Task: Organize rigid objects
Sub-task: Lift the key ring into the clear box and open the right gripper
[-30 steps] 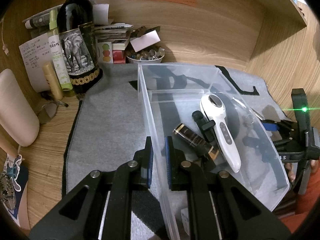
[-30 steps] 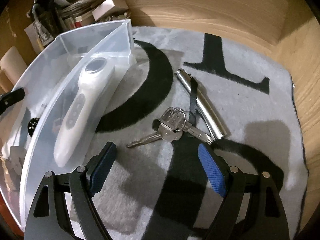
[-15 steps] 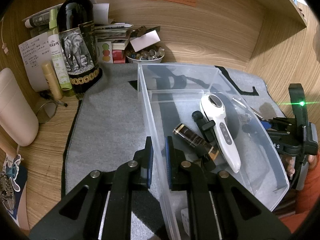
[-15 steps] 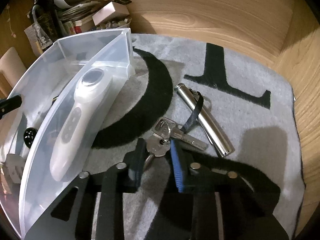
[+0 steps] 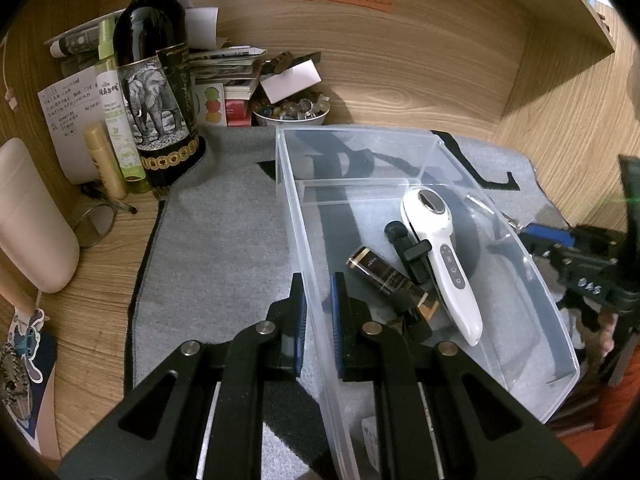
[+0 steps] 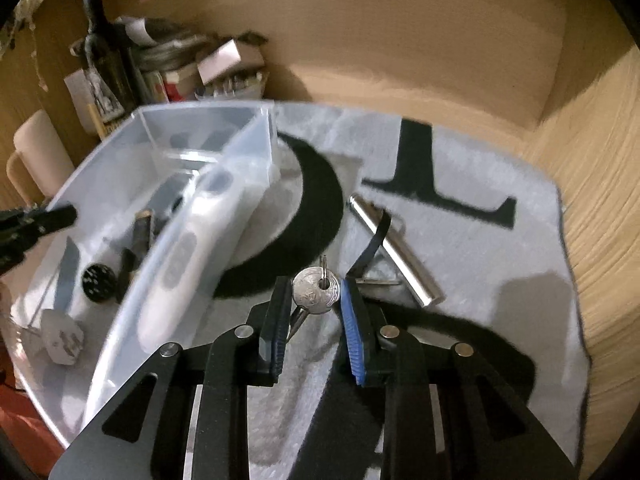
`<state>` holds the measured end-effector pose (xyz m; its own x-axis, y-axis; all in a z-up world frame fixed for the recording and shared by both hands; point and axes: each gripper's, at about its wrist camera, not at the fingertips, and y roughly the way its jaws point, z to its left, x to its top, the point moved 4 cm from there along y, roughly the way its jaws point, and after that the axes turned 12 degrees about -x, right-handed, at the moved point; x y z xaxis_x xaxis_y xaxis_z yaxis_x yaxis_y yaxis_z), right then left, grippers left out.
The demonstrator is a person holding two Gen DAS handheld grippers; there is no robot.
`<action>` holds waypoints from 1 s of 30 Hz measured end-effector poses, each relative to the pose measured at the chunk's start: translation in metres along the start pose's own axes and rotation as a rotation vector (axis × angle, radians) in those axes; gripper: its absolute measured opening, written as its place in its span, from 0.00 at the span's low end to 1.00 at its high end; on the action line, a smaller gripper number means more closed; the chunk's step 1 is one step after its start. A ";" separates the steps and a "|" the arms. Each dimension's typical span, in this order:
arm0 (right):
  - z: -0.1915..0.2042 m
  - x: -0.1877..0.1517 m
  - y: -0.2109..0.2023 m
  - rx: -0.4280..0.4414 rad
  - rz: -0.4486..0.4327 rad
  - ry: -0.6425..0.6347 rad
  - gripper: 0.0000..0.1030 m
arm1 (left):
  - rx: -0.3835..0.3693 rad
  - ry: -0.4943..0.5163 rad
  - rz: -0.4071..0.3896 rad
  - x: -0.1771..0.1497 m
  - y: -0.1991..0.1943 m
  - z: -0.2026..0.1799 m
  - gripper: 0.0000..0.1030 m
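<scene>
Keys lifted off the mat since a second ago, bin wall still clamped.

The keys [image 6: 317,290], flat on the grey mat [image 6: 480,240] earlier, are now pinched between the nearly closed fingers of the right gripper [image 6: 314,300], raised beside the clear bin [image 5: 420,148]; their strap trails to the steel tube [image 6: 394,250]. The bin's near wall is kept gripped by the left gripper [image 5: 318,300]. A wine bottle [image 5: 154,80] is seen on the counter [image 5: 100,260].

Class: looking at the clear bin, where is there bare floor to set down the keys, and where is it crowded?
Free: the far end of the bin, between its back wall and the white handheld device. Crowded: the near middle, where the device, black clip and dark tube lie together. The right gripper holds the keys.
</scene>
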<state>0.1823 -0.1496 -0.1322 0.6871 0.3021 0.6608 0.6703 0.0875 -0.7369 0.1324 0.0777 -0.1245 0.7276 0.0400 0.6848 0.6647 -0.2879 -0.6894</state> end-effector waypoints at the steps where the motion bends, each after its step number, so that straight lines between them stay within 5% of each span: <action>1: 0.000 0.003 -0.006 0.000 -0.016 -0.004 0.22 | 0.001 0.000 0.000 0.000 0.000 0.000 0.10; 21: 0.044 0.063 -0.080 0.072 -0.306 -0.091 0.22 | -0.009 -0.002 -0.010 0.001 -0.003 0.001 0.10; 30: 0.088 0.062 -0.062 0.165 -0.265 -0.186 0.22 | -0.010 -0.003 -0.010 0.001 -0.003 0.000 0.10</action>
<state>0.1591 -0.0529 -0.0579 0.4227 0.4142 0.8061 0.7538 0.3330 -0.5664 0.1313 0.0786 -0.1219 0.7216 0.0458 0.6908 0.6700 -0.2972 -0.6802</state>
